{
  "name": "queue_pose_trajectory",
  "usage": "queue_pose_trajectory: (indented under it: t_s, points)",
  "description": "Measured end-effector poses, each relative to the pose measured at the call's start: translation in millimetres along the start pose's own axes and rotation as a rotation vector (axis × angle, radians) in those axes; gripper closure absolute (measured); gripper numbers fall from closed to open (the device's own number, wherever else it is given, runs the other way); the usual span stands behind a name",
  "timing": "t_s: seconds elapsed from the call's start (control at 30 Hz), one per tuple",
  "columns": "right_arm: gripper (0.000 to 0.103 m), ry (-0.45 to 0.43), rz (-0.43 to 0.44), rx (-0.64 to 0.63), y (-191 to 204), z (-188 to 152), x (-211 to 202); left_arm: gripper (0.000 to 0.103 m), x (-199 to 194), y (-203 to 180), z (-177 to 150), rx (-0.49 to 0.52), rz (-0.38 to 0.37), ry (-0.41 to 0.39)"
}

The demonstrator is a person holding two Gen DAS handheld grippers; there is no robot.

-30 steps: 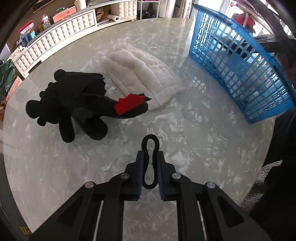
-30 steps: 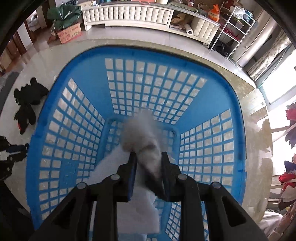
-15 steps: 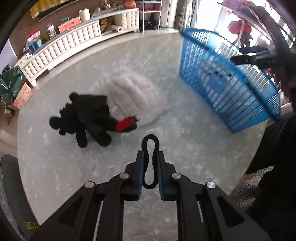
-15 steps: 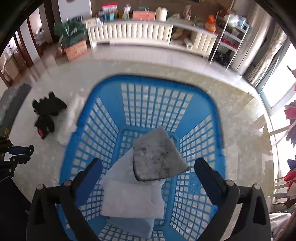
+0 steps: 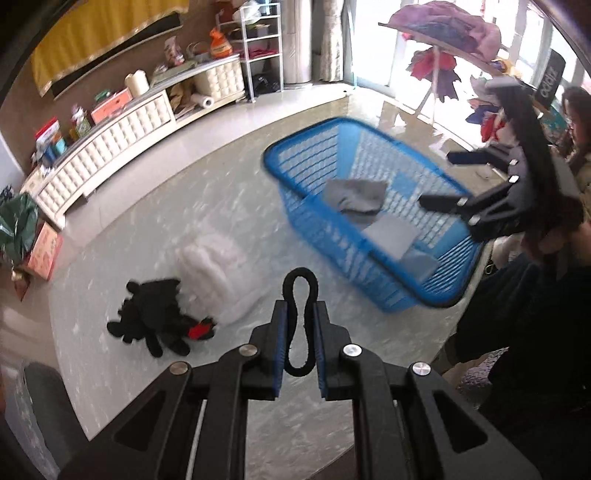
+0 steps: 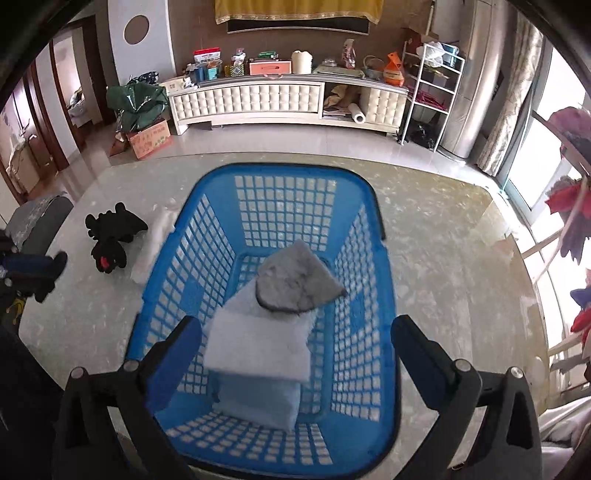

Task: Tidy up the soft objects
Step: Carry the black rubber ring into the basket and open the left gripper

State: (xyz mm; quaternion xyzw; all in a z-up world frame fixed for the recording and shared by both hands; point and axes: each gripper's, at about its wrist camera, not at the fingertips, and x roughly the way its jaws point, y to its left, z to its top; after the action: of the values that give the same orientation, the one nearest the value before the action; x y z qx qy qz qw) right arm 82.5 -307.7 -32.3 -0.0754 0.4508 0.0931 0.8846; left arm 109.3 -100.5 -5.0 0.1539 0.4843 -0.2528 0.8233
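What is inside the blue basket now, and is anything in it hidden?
Inside the blue basket lies a stack: a grey cloth on top, a white folded pad under it, a light blue piece lowest. Whatever lies beneath the stack is covered.

Tufted white sideboard (image 6: 258, 101), seemingly brown wall (image 6: 399, 22)

Bright daylight from blown-out windows (image 5: 436, 74); glare on glossy floor (image 6: 332, 144); motion blur; dark fisheye corners

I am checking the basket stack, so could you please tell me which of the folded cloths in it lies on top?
The grey cloth tops the stack; the white one and pale blue one lie beneath it.
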Motion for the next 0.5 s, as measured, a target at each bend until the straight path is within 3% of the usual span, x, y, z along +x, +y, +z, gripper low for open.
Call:
queue_pose_trajectory:
  t_s: [0.2, 0.5]
  points:
    - [0.000, -0.017, -0.010, 0.012, -12, -14, -10, 0.091, -6, -30, 19, 0.050, -0.019, -0.013]
    - [0.000, -0.010, -0.008, 0.044, -29, -25, -9, 0.091, 16, -68, 51, 0.098, -0.042, 0.001]
